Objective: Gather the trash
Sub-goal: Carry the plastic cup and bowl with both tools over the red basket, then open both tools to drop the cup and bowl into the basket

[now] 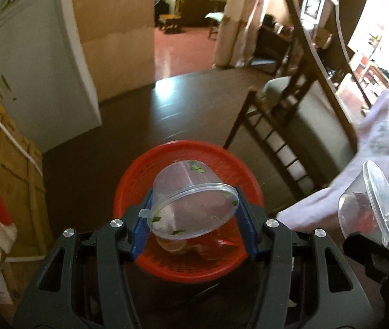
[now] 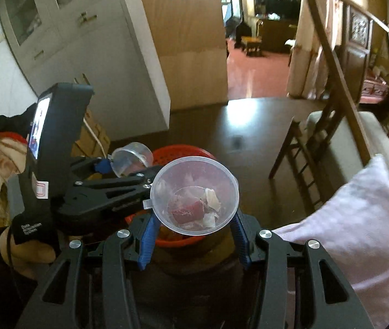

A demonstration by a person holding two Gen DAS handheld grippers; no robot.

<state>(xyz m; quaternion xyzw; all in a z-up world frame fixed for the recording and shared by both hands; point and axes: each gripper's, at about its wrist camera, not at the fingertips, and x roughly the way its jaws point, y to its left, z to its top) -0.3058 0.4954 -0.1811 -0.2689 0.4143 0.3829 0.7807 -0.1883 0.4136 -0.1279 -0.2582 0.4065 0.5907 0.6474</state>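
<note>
Between the blue fingers of my left gripper is a lidded clear plastic tub flecked with green bits. The gripper is shut on its sides, and the tub hangs tilted over a red mesh basket that has scraps at its bottom. My right gripper is shut on a second clear lidded cup with red and white scraps inside, held above the same basket. In the right wrist view the left gripper and its tub sit just to the left. The right-hand cup shows at the right edge of the left wrist view.
The basket stands on a dark floor. A wooden chair with a pale cushion is to the right, with a pale pink cloth in front of it. A white cabinet and a cardboard box are on the left. A doorway opens beyond.
</note>
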